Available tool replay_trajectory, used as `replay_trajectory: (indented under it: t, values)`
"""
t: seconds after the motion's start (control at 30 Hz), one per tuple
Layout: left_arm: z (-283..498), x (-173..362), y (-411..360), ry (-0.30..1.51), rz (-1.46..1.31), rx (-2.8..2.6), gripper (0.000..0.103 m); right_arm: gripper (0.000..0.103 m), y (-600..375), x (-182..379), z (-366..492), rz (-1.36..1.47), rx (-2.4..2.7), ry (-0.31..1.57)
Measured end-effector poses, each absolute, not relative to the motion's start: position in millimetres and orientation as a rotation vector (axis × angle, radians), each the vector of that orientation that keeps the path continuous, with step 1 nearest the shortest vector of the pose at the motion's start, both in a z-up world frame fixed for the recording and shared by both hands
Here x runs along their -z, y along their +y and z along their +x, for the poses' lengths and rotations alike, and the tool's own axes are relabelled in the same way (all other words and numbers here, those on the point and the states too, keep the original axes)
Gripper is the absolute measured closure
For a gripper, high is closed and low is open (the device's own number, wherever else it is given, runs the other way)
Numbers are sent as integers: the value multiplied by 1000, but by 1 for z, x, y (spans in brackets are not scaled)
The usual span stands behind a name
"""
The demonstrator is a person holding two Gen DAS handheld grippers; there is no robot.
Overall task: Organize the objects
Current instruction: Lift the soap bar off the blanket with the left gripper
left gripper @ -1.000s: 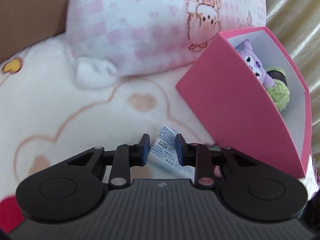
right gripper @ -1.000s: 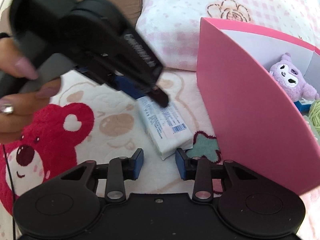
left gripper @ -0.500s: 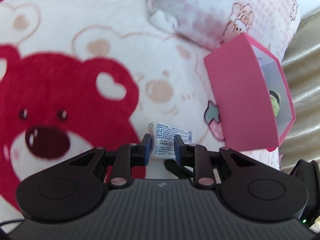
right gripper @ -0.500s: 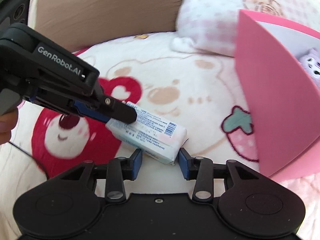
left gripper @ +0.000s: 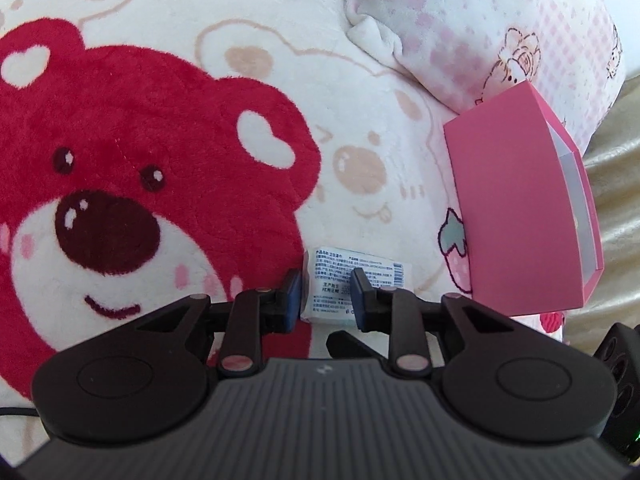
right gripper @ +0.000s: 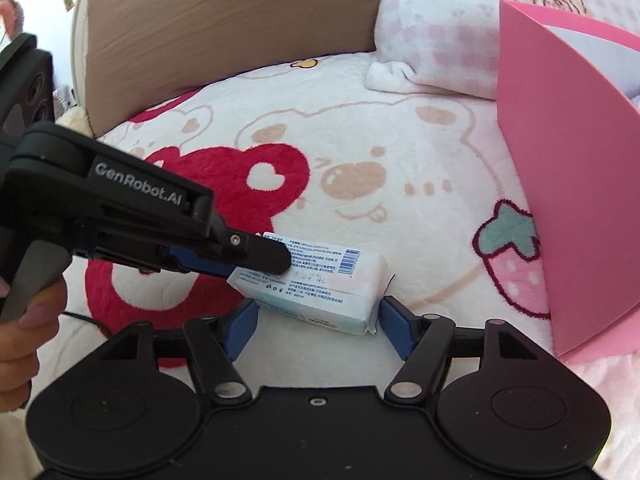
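Note:
A white wet-wipes pack (right gripper: 328,284) with blue print hangs just above the bear blanket, and my left gripper (right gripper: 272,258) is shut on its far left end. In the left wrist view the pack (left gripper: 360,270) sits clamped between the blue pads of the left gripper (left gripper: 326,292). My right gripper (right gripper: 320,324) straddles the pack's near long side. Its jaws are opening, with a blue pad standing just off each end of the pack. The open pink box (right gripper: 560,200) stands at the right, its inside mostly hidden, also pink box (left gripper: 520,216).
A plush blanket with a red bear (left gripper: 120,184) covers the surface. A pink checked pillow (right gripper: 440,20) and a brown cushion (right gripper: 224,20) lie at the back. A person's hand (right gripper: 24,320) grips the left tool's handle. Shiny beige fabric (left gripper: 616,208) lies beyond the box.
The left gripper carried the pack away from the box and rolled level. The right gripper's jaws spread from nearly shut to wide around the pack.

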State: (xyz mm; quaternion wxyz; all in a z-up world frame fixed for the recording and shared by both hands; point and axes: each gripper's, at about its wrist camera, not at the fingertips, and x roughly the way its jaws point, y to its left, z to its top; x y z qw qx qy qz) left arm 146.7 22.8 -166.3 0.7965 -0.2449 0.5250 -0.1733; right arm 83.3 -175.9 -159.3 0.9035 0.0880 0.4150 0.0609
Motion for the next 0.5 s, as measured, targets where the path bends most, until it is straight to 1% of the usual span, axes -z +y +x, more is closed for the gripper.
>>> replay_trajectory:
  t: [0.1, 0.5]
  values:
    - [147, 165, 20, 1127, -529, 367, 79, 28, -176, 161, 83, 189, -129, 854]
    - [121, 151, 14, 1110, -473, 352, 78, 28, -162, 153, 78, 117, -138, 890]
